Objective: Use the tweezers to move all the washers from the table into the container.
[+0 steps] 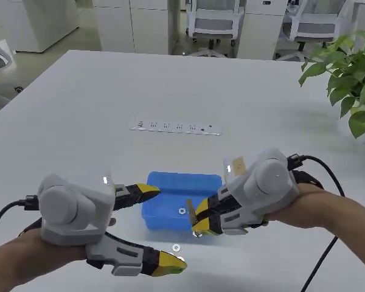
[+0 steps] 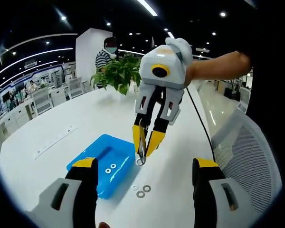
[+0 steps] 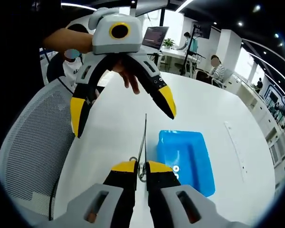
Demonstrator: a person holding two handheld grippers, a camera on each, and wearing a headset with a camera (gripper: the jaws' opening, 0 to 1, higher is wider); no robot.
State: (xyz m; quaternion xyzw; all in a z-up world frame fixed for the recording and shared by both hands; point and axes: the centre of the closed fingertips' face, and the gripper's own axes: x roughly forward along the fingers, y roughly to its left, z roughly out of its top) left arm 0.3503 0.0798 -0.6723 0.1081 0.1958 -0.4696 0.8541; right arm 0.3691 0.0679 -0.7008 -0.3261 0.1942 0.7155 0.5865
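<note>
Your right gripper (image 3: 142,167) is squeezing the tweezers (image 3: 145,137), which look to be pinching a washer (image 2: 140,161) right by the blue container (image 2: 92,152) for the drop, while your left gripper (image 1: 160,226) sits spread and empty, with two loose washers (image 2: 140,194) waiting on the table (image 1: 170,91).

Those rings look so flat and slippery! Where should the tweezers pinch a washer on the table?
Probably its rim, from above: one tip through the hole, one outside. The washer lies flat on the table, so a sideways pinch would find hardly any edge.

Right gripper (image 3: 142,167) clamps tweezers (image 3: 144,137) beside blue container (image 3: 186,149).
</note>
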